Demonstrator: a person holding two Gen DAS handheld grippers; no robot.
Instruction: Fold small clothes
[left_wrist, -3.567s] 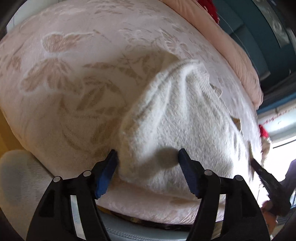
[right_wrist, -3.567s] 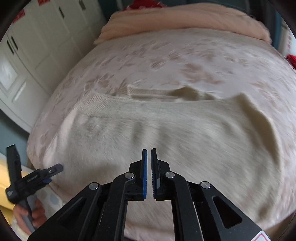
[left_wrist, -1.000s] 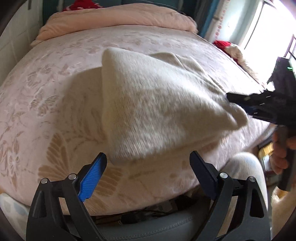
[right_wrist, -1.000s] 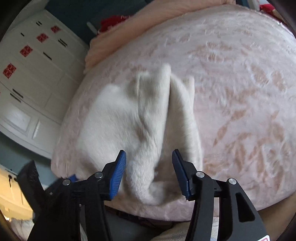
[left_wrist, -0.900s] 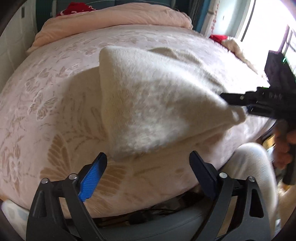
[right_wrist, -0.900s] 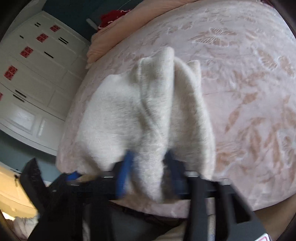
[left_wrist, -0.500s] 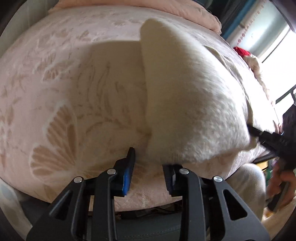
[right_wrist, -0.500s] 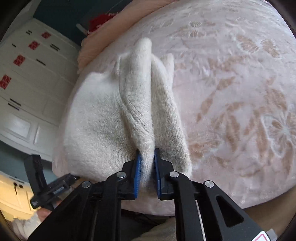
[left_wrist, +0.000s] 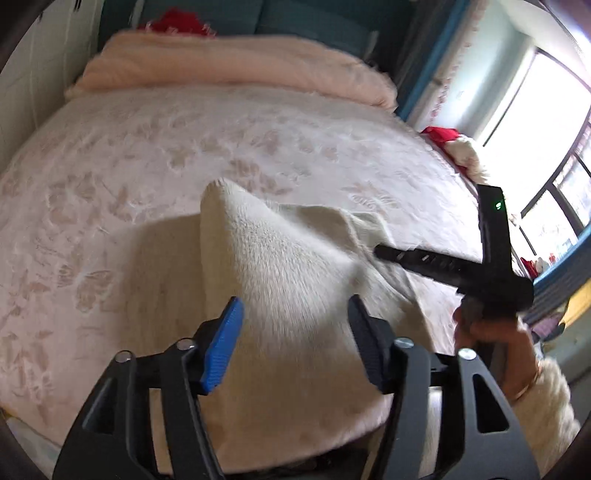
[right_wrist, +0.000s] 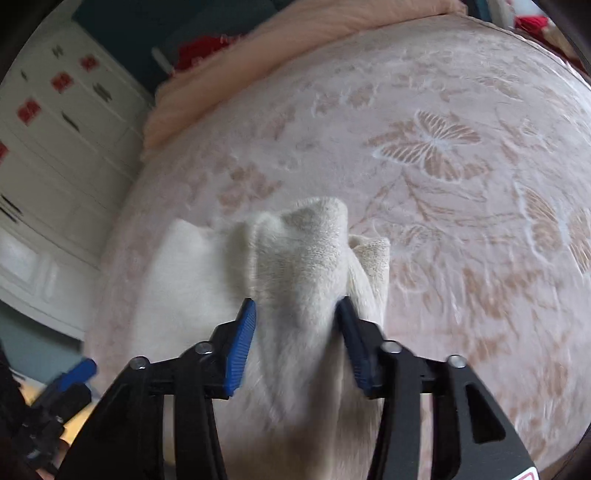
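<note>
cream fluffy knitted garment (left_wrist: 288, 280), one item, lying on the near part of a pale pink bedspread woven with butterflies and leaves (left_wrist: 147, 166), close to the bed's front edge; partly folded, with one rounded corner standing up in a peak towards the middle of the bed and a raised ridge running back to the right side. left gripper (left_wrist: 293, 306), black frame with blue ribbed pads: jaws roughly half apart and opening, pointed steeply down over the near end of the garment, fabric seen between them but neither pad pressing on it. right gripper (right_wrist: 295, 306), same make: jaws closing on the raised ridge of knit, which fills the gap from pad to pad; in the left wrist view its tip (left_wrist: 376, 251) sits in the cloth where the fabric is drawn up into a tent. hand (left_wrist: 480, 325) holding that gripper, with a thin gold bangle (left_wrist: 524, 384) and a fuzzy cream sleeve (left_wrist: 546, 398). peach folded quilt (left_wrist: 229, 62) along the far end of the bed, red cloth (left_wrist: 173, 22) behind it. white panelled cupboard with red squares (right_wrist: 55, 129) beside the bed. bright window (left_wrist: 546, 110) on the opposite side.
</note>
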